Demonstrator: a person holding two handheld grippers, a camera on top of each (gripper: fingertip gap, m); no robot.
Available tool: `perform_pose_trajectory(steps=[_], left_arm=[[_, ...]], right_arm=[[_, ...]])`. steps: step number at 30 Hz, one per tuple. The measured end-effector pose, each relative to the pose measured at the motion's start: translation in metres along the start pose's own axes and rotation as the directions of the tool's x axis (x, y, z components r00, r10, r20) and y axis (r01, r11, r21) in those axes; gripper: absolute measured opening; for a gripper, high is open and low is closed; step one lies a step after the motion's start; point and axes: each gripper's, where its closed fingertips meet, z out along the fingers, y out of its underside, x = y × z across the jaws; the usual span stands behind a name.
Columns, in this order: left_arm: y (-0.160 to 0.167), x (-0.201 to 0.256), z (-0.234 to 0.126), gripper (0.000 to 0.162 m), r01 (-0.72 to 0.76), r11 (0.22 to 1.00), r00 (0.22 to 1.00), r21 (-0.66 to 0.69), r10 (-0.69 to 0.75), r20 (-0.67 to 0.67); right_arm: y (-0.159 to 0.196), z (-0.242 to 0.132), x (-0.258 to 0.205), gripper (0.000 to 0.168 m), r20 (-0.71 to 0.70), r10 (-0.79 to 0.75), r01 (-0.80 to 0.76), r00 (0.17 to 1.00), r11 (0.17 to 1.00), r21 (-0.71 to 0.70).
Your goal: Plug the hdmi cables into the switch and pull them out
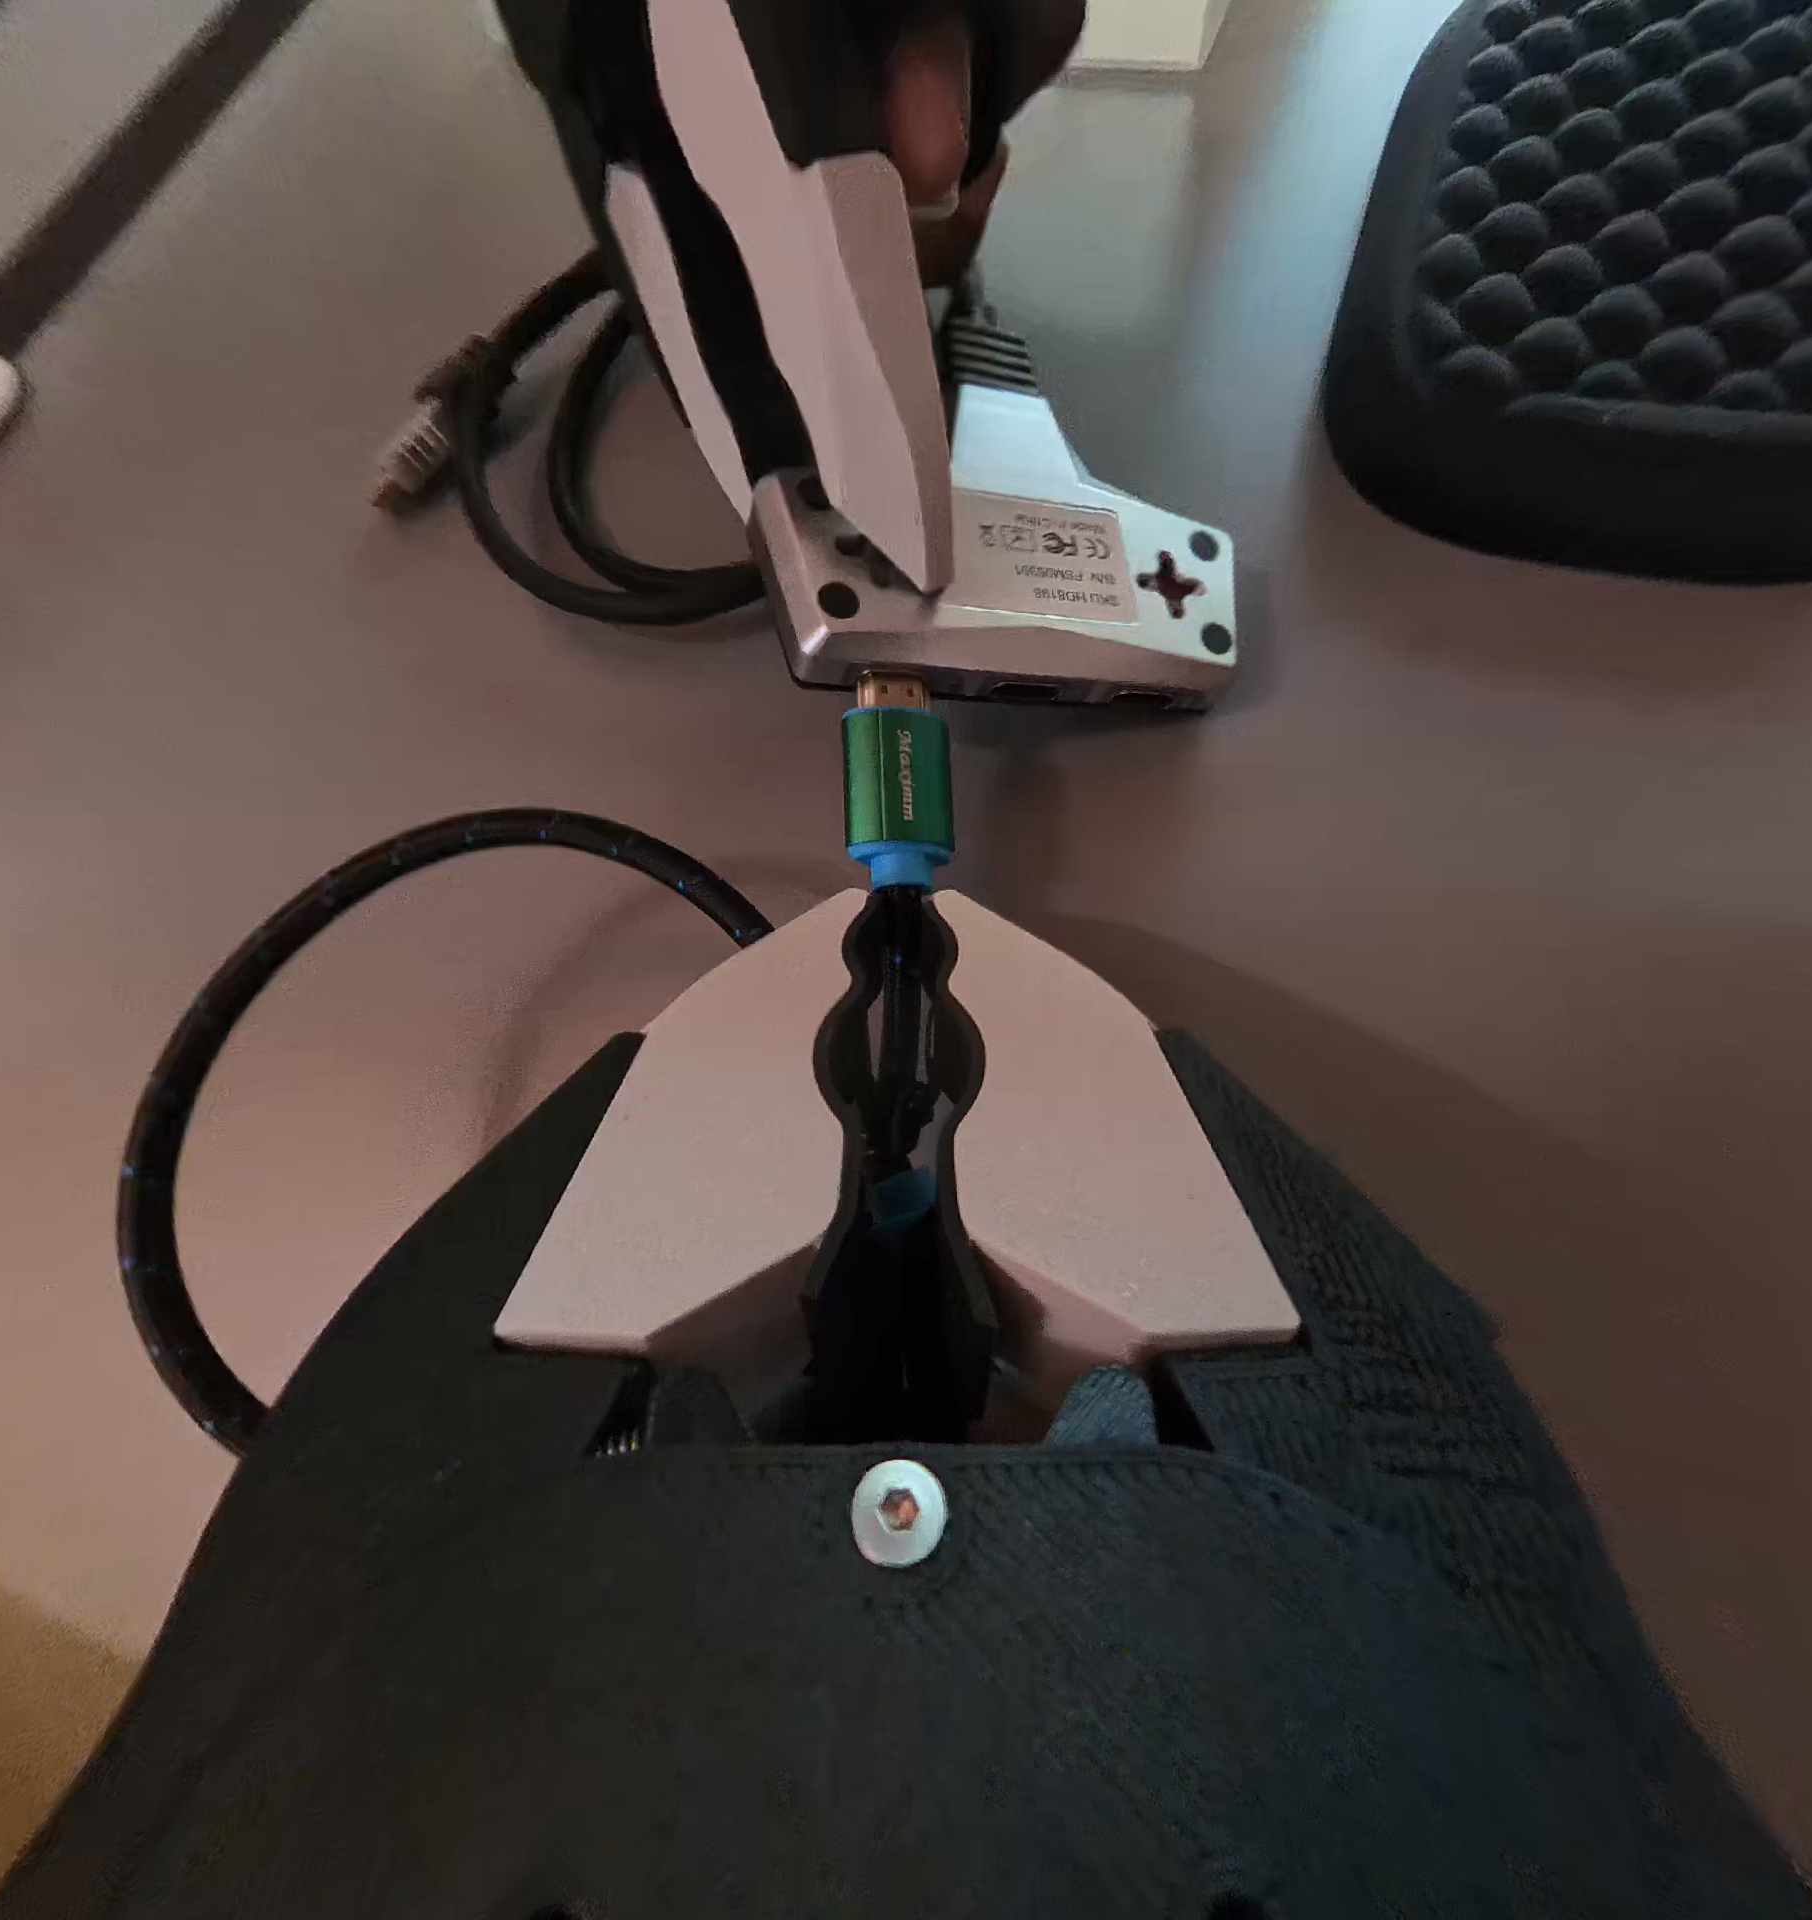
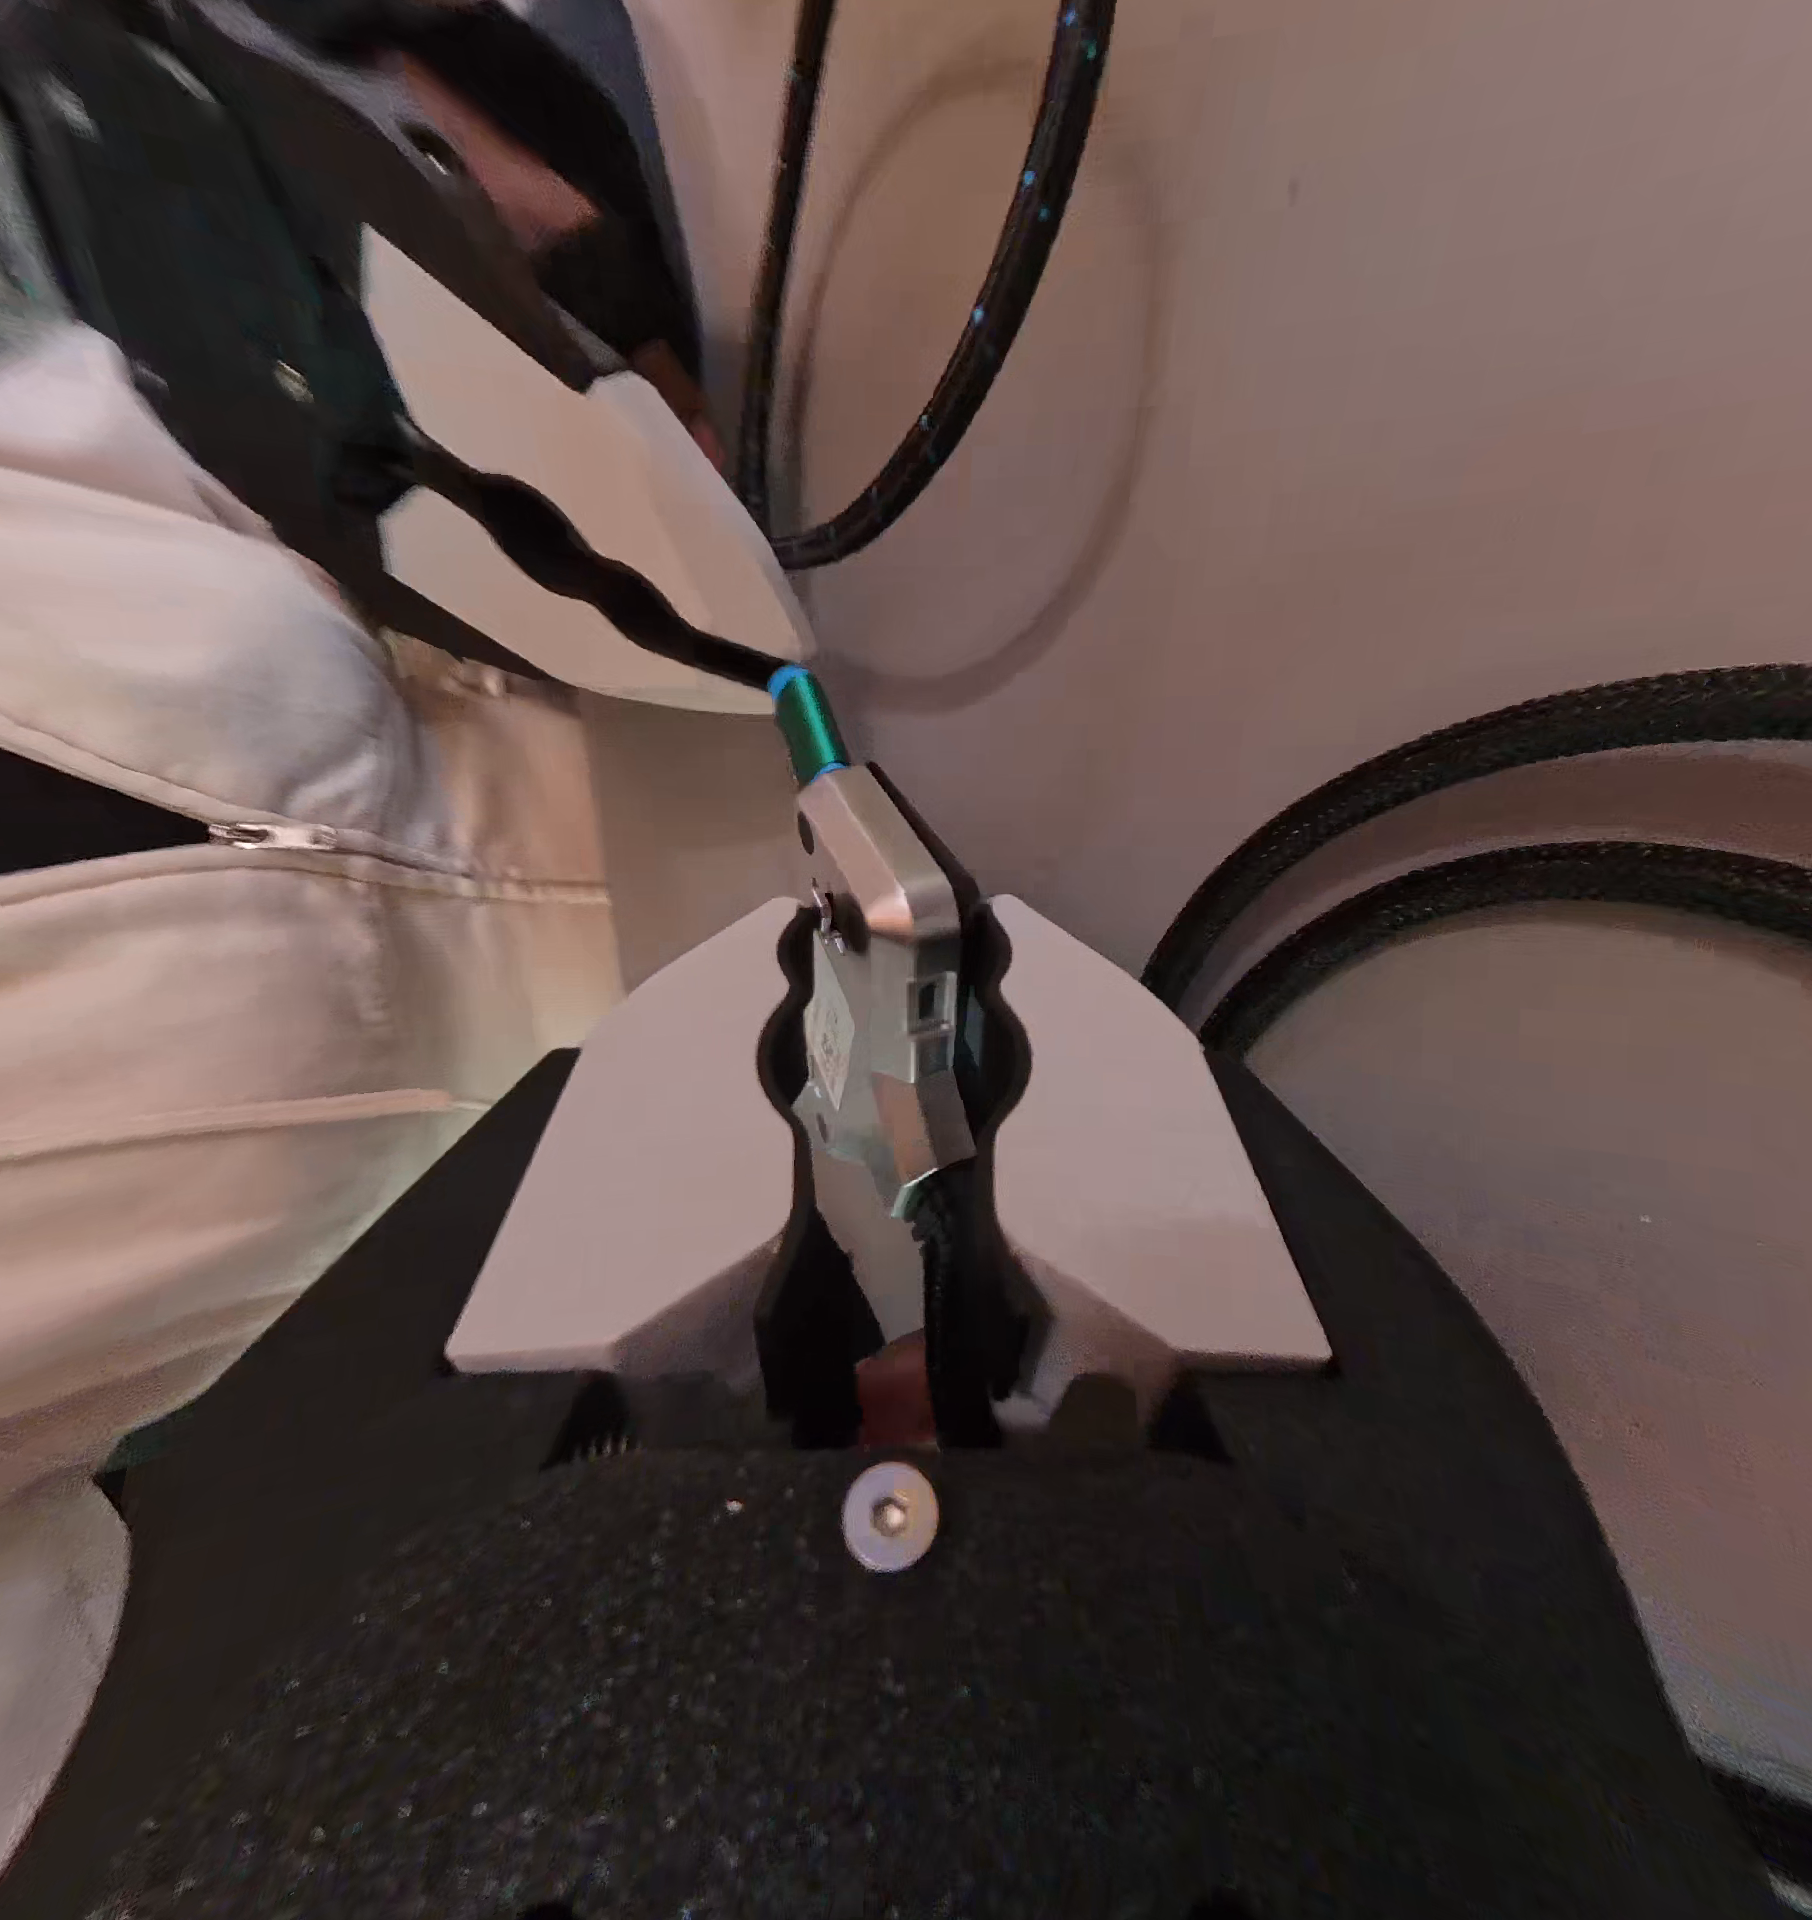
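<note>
Left tool (image 1: 897, 904) is closed on the black braided HDMI cable (image 1: 164, 1091) just behind the green plug (image 1: 894, 777), with the cable running back between its pale fingers (image 1: 715, 1143). The plug's gold tip sits at the leftmost port on the front edge of the silver switch (image 1: 1037, 582), partly in, with some metal showing. The rest of that cable loops out to the left over the worktop (image 1: 1401, 935).

Right tool (image 2: 894, 914) is clamped on the switch (image 2: 881, 997), pinching its flat faces so the body stands on edge between the fingers (image 2: 1120, 1143); in the left wrist view its finger (image 1: 860, 343) comes down from above onto the switch's labelled face. The switch's own black lead runs back between the right tool's fingers. In the right wrist view the green plug (image 2: 808, 727) meets the far end of the switch, and the left tool (image 2: 777, 665) holds the cable right behind it.

Two other ports on the switch's front edge are empty. Another black cable (image 1: 569, 499) coils on the worktop behind the switch, with a loose connector (image 1: 414, 457) to its left. A black dimpled cushion (image 1: 1629, 270) lies at the far right. Pale clothing (image 2: 154, 831) fills the left of the right wrist view.
</note>
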Motion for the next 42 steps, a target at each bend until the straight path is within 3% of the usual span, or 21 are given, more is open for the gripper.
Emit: perform_pose_trajectory(steps=[2,4,7,13,20,27,36,39,42], left_arm=[[-0.004,-0.004,-0.007,0.007,-0.08,0.996,0.994,0.032,0.077,0.083],[-0.011,-0.005,-0.014,0.007,-0.171,0.984,0.974,0.053,0.161,0.161],[-0.017,-0.005,-0.021,0.007,-0.316,0.948,0.913,0.039,0.292,0.286],[-0.031,-0.014,-0.031,0.006,-0.411,0.909,0.823,0.068,0.337,0.458],[-0.029,-0.009,-0.03,0.005,-0.503,0.861,0.779,0.083,0.408,0.477],[-0.036,-0.014,-0.037,0.005,-0.526,0.849,0.722,0.057,0.41,0.558],[-0.036,-0.017,-0.035,0.005,-0.5,0.862,0.75,0.083,0.384,0.539],[-0.035,-0.019,-0.036,0.007,-0.479,0.873,0.795,0.087,0.391,0.463],[-0.054,-0.005,-0.058,0.023,-0.379,0.873,0.902,0.307,0.274,0.335]], right_arm=[[-0.006,-0.006,-0.014,0.024,0.054,-0.009,0.003,0.999,0.995,0.104],[-0.006,-0.008,-0.023,0.023,0.013,-0.064,0.061,0.998,0.984,0.167],[-0.007,-0.012,-0.032,0.023,-0.079,-0.144,0.16,0.986,0.951,0.263],[-0.009,-0.019,-0.045,0.022,-0.392,-0.303,0.456,0.869,0.799,0.392],[-0.002,-0.012,-0.051,0.022,-0.666,-0.43,0.718,0.609,0.656,0.232],[-0.007,-0.015,-0.052,0.022,-0.743,-0.349,0.709,0.572,0.665,0.234],[-0.007,-0.012,-0.051,0.021,-0.73,-0.332,0.701,0.598,0.658,0.275],[-0.007,-0.014,-0.052,0.021,-0.729,-0.331,0.694,0.599,0.668,0.267],[-0.007,-0.021,-0.052,0.021,-0.776,-0.367,0.736,0.512,0.653,0.177]])
